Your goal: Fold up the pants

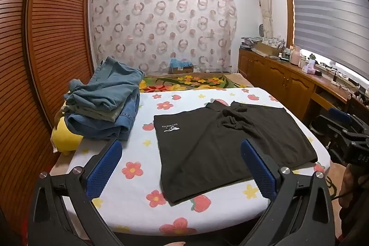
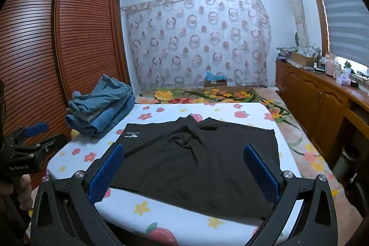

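Both my grippers hang wide apart and empty: left gripper (image 1: 182,167), right gripper (image 2: 184,173); I judge them poised for a first pinch; just beyond their tips the black pants (image 1: 226,144) lie spread flat on the flowered sheet (image 1: 129,195); left of the pants, a denim stack (image 1: 103,105); beyond it, the patterned curtain (image 2: 198,38).

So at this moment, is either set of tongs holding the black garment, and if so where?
Nothing is held. The left tongs and right tongs both stand wide open above the black garment, which lies flat on the bed.
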Motion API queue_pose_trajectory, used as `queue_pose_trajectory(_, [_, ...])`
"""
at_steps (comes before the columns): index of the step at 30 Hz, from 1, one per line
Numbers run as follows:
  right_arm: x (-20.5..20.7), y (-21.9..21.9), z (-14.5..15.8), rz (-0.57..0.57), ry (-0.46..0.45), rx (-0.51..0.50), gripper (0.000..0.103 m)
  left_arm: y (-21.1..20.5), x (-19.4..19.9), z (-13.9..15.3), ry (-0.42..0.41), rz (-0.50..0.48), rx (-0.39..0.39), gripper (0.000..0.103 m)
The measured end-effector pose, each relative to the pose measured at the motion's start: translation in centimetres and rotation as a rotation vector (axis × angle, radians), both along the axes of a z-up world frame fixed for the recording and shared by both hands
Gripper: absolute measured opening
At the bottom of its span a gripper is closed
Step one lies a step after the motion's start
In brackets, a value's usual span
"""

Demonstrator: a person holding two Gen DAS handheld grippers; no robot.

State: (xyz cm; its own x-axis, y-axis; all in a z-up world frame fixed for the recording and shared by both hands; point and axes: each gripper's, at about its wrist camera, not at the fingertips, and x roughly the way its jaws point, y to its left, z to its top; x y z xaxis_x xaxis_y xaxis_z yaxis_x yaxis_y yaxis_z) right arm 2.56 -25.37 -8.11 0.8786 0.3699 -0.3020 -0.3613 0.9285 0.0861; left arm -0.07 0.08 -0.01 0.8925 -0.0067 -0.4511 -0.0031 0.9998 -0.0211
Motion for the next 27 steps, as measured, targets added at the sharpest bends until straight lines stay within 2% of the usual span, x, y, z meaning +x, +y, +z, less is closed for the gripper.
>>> queue_pose_trajectory(27, [-0.35, -0.31, 0.16, -0.004, 0.010, 0.024, 0.103, -0.37, -0.35, 0.61, -0.003, 0.000, 0.031, 0.103])
